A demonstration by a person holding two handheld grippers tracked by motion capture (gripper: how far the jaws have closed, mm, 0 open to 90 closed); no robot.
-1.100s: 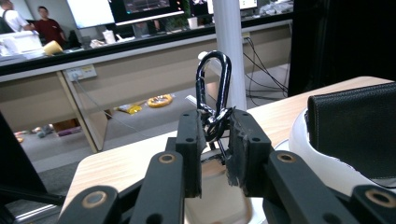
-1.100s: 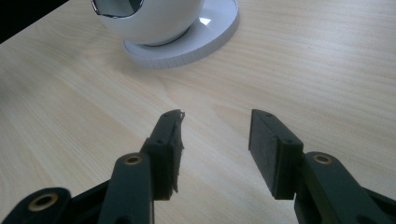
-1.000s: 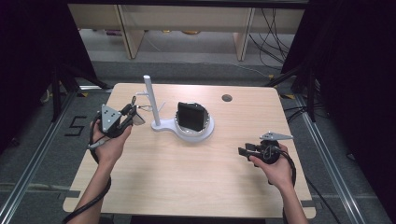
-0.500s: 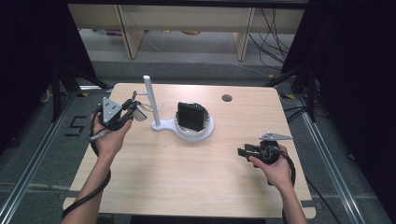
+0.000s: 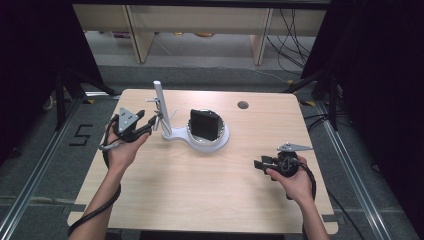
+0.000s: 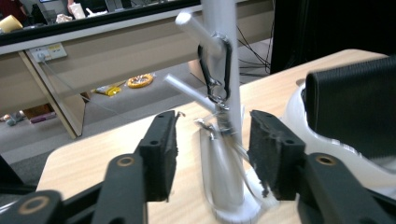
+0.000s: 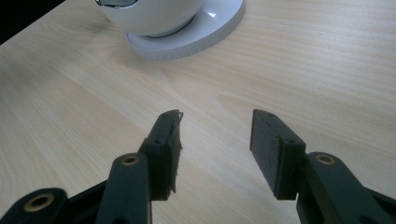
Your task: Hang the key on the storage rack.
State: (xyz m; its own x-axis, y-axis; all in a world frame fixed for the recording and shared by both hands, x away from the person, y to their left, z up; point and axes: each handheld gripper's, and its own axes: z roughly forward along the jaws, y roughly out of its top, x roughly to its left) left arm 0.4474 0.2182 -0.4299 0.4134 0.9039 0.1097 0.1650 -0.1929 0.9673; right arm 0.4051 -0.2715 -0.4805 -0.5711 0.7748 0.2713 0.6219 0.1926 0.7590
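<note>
**Left gripper released at the stand's peg; keys hang from the carabiner**

The left gripper (image 6: 212, 151) is level with the white stand's post (image 6: 224, 70). Its jaws have just been opening and now stand apart, pads clear of the metal. A black carabiner (image 6: 215, 70) is hooked over a peg on the post, directly ahead of and above the jaws. A key ring with keys (image 6: 219, 122) dangles from it, between the two pads and touching neither; the keys are blurred. The stand's white bowl, holding a black wallet (image 6: 359, 109), lies just beyond the right-hand pad.

The right gripper (image 7: 215, 149) is released, jaws wide with nothing between them, above bare table (image 7: 303, 70). The bowl's base (image 7: 187, 39) sits well ahead of it.
</note>
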